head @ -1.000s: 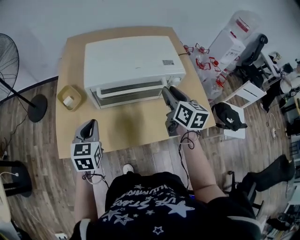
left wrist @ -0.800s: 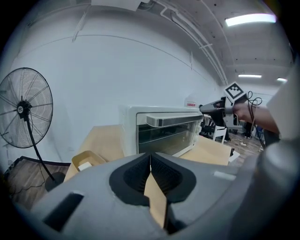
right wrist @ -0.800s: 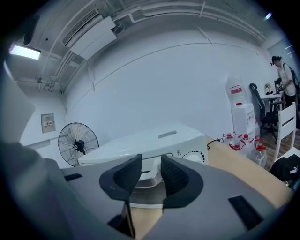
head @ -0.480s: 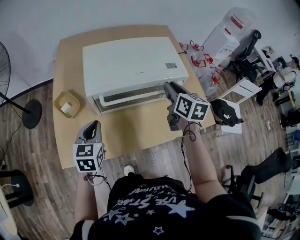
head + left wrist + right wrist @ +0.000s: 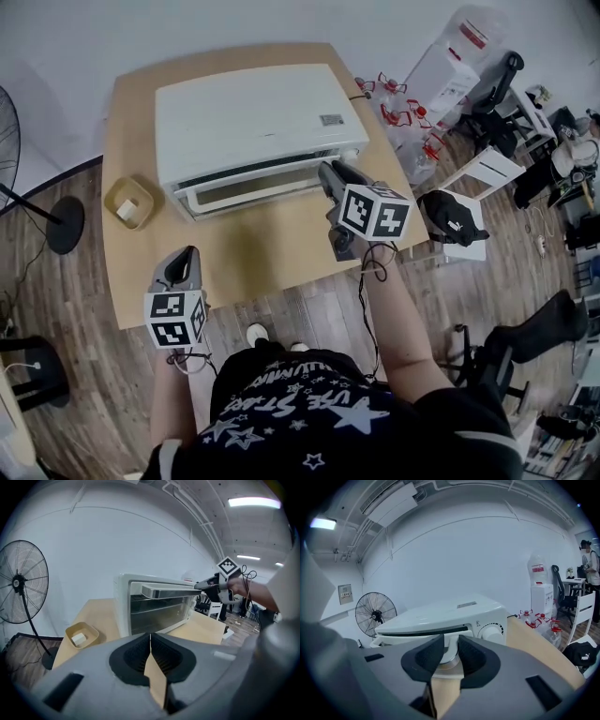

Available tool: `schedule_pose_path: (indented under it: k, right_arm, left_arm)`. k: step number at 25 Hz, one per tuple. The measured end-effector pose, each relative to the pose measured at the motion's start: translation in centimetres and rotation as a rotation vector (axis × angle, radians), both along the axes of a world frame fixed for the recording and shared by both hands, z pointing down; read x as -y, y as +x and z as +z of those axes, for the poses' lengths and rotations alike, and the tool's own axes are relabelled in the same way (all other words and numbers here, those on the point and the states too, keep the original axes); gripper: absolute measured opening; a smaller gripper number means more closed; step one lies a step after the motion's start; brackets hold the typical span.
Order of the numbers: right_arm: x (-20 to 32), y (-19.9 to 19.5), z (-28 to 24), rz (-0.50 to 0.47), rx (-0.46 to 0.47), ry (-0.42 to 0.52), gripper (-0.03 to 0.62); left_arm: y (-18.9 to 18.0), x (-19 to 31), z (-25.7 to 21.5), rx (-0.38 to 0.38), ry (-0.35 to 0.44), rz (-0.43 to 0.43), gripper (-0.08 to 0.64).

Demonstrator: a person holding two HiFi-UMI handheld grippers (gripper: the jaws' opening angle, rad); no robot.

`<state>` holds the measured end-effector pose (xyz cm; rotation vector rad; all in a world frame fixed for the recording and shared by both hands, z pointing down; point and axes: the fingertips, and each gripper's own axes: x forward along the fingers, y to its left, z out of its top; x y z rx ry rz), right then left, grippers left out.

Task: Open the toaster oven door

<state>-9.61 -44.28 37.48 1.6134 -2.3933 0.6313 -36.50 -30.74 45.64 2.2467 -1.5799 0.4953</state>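
Head view gave me the layout: the toaster oven [image 5: 253, 117] sat at the back of the counter [image 5: 262, 258], its door looking shut. The handle [image 5: 248, 180] ran along the door's top edge, and my right tool [image 5: 328, 176] was nosed onto that handle's right end. My left tool [image 5: 187, 255] hung well apart near the counter's front edge, touching nothing, and a small tray [image 5: 128, 202] lay beside the oven's left side. From up there I could not read either tool's jaws. Left gripper view settled one: its jaws were pressed together with nothing between them. It also showed the handle standing proud of the door, which the head view flattened. Right gripper view settled the other: the jaws were closing with the handle's end post between them. The pads were about on it but, as far as I could judge, not yet clamped hard. That view alone showed the dial [image 5: 491, 631] just right of the grip. My worry was the pull. Begun before the jaws had bitten, it would likely slip off the smooth bar, and taken from this far end it could twist the door. With the left tool idle, nothing braced the oven, so it might slide forward on the counter instead of opening.
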Motion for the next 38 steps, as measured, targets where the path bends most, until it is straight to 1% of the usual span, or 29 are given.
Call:
schedule_pose_path:
  k: [5, 11, 15, 21, 26, 30, 34, 38]
  right_arm:
    - [-2.3, 0.4, 1.1, -0.027, -0.023, -0.014, 0.1]
    - [-5.6, 1.4, 2.9, -0.054, -0.005, -0.036, 0.098]
    - [-7.3, 2.0, 3.9, -0.086, -0.01, -0.042, 0.098]
    - [-9.2, 2.5, 5.3, -0.118, -0.043, -0.038, 0.083]
    - [-11.1, 3.1, 7.4, -0.152, -0.059, -0.072, 0.077]
    - [-12.4, 3.5, 9.0, -0.174, -0.085, -0.079, 0.075]
    - [-13.6, 3.7, 10.5, -0.193, -0.109, -0.081, 0.077]
    - [-14.7, 4.0, 12.4, -0.209, -0.124, -0.113, 0.075]
  left_arm:
    - [0.6, -2.4, 0.9, 0.018, -0.022, -0.016, 0.021]
    - [2.3, -4.9, 1.4, 0.035, -0.031, -0.034, 0.021]
    - [3.7, -6.1, 1.3, 0.044, -0.024, -0.048, 0.021]
    - [5.4, -8.0, 1.7, 0.049, -0.027, -0.074, 0.021]
    - [7.1, -9.2, 2.0, 0.047, -0.027, -0.086, 0.021]
    - [8.5, -10.0, 2.3, 0.047, -0.031, -0.092, 0.023]
    - [9.2, -11.1, 2.8, 0.049, -0.043, -0.111, 0.021]
    - [9.8, -11.9, 3.6, 0.047, -0.061, -0.129, 0.021]
